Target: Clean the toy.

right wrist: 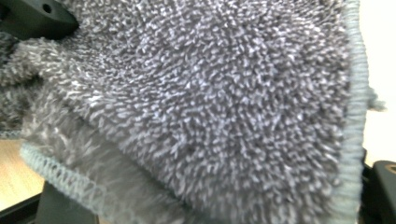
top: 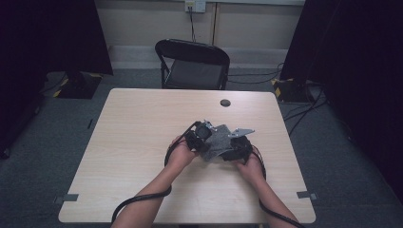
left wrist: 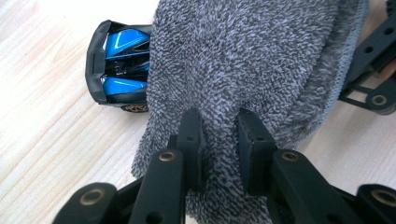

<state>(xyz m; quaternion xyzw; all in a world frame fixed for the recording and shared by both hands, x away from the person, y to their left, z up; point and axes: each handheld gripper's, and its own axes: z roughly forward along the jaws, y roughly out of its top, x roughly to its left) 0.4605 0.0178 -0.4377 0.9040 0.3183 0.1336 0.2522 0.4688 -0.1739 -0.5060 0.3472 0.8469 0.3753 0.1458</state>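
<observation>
Left fingers (left wrist: 194, 140) pinching grey cloth (left wrist: 243, 70) draped over blue toy car (left wrist: 119, 65); right gripper (top: 240, 147) can't tell, cloth-covered. Judging mid-wipe; next drag cloth across car

The cloth (left wrist: 243, 60) is grey, flecked light and dark in a nubby pile, with a paler grey stitched hem. Just beside the cloth, the toy car (left wrist: 116, 63) is bright blue with black trim and a bronze-coloured wheel. Under the cloth, the table (top: 142, 123) is pale wood grain. The left gripper (left wrist: 219, 135) holding the cloth is black.
</observation>
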